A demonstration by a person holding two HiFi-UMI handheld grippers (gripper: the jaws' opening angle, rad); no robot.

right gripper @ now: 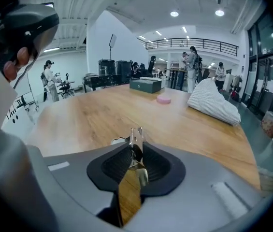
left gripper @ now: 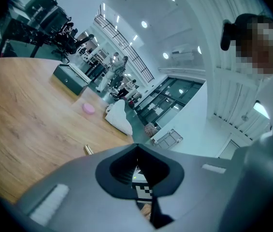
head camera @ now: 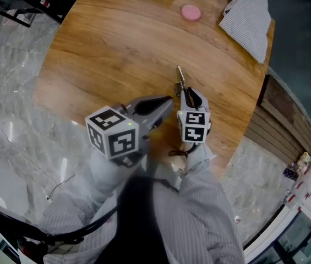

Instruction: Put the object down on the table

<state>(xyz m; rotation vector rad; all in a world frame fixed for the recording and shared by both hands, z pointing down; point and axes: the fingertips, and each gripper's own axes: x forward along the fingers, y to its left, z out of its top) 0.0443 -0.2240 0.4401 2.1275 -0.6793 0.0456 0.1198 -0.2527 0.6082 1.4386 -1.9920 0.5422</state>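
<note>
Clamping a slim metal object [head camera: 180,76] in the jaws of our right gripper [right gripper: 135,149] by the near edge of the wooden table [head camera: 116,48]; the jaws of our left gripper [head camera: 166,102] meet, holding nothing.

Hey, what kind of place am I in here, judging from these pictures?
Probably a big open workshop or lab hall: a high ceiling with spot lights, a railed mezzanine, and people standing among equipment beyond the wooden table.

Round wooden table [head camera: 116,43] on grey marble floor [head camera: 12,120]; railed balcony [right gripper: 194,43] under ceiling spotlights [right gripper: 174,14].
</note>
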